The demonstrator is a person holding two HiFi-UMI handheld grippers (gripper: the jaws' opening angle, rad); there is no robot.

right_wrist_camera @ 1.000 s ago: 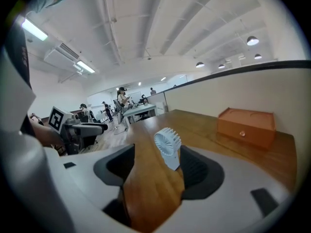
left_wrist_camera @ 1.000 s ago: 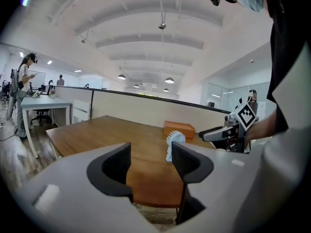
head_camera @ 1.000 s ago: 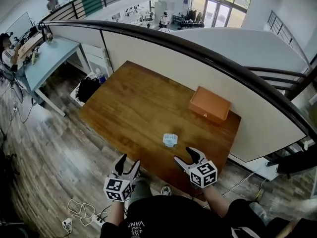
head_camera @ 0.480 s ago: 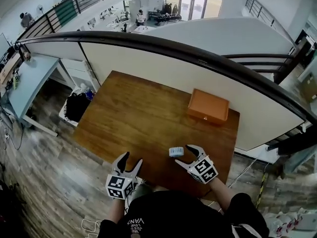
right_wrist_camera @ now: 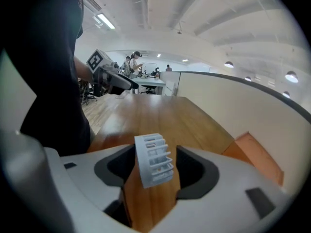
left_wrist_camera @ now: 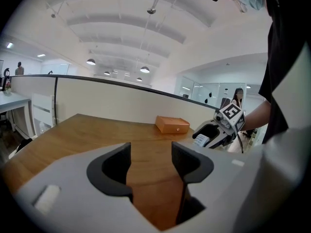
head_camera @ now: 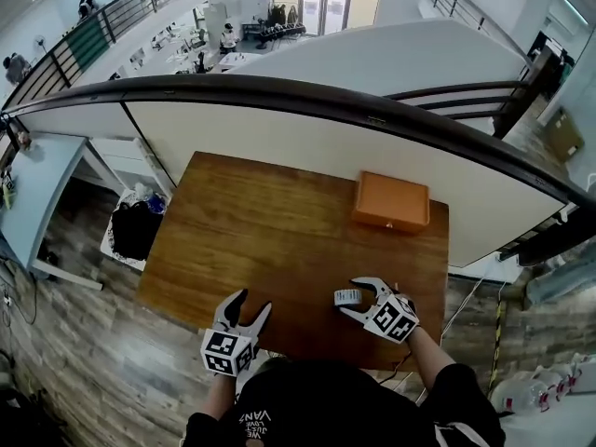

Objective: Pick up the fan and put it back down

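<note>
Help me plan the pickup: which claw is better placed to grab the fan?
Right. The right claw has just been opening, and the fan stands between its jaws, not yet pinched. The left claw is open, empty and well off to the side.

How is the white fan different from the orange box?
The fan is white and slatted, the orange box plain-sided. The fan is far smaller than the box. The fan stands between the right gripper's jaws, which have just been opening; the box lies alone. Both sit on the table.
</note>
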